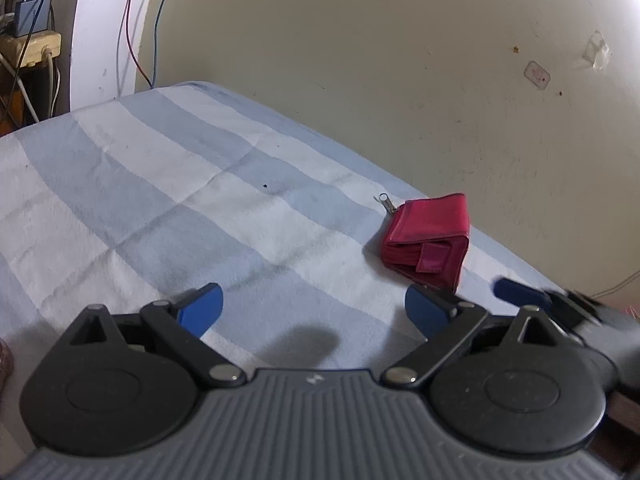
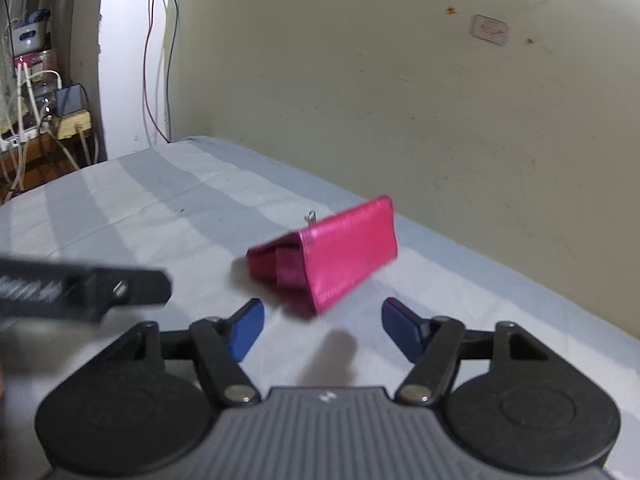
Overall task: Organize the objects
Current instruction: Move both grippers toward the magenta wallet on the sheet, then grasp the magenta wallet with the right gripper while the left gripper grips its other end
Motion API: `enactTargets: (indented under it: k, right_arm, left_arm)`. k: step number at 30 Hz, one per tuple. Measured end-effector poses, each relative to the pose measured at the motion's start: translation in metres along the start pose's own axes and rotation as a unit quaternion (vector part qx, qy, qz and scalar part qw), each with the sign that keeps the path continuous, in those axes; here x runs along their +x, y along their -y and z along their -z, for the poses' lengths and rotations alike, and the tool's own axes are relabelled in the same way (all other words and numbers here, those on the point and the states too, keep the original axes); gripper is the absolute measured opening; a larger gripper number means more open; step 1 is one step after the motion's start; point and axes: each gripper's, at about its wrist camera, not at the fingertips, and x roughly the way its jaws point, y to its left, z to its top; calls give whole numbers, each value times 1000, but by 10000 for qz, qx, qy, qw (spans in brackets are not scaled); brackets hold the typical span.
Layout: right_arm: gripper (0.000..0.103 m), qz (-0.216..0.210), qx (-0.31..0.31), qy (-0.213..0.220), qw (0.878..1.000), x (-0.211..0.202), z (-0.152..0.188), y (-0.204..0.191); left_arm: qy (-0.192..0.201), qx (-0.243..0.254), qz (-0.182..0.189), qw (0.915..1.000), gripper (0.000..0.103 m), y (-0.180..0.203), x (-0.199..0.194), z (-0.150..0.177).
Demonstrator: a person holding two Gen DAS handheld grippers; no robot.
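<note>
A folded pink-red wallet [image 1: 428, 240] with a small metal zip pull lies on the blue and white checked bed cover [image 1: 168, 200], close to the wall. My left gripper [image 1: 314, 312] is open and empty, to the left of and short of the wallet. In the right wrist view the wallet [image 2: 336, 256] lies just ahead of my right gripper [image 2: 322, 328], which is open and empty, apart from it. The right gripper's blue fingertip [image 1: 516, 292] shows at the right edge of the left wrist view. Part of the left gripper [image 2: 80, 284] shows blurred at the left of the right wrist view.
A cream wall [image 1: 400, 60] runs along the far side of the bed. Red and blue wires [image 1: 132, 40] hang down by a white door frame. A shelf with a power strip [image 1: 36, 48] and cables stands at the far left.
</note>
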Motion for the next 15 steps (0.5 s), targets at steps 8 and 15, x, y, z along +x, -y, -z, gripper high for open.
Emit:
enactTargets:
  k: [8, 15]
  right_arm:
    - [12, 322, 154, 37, 9994, 3, 4, 12]
    - [12, 49, 719, -124, 9973, -62, 55, 44]
  left_arm:
    - [-6, 66, -1, 10000, 99, 1, 1, 1]
    - [0, 207, 151, 9997, 99, 6, 2, 3]
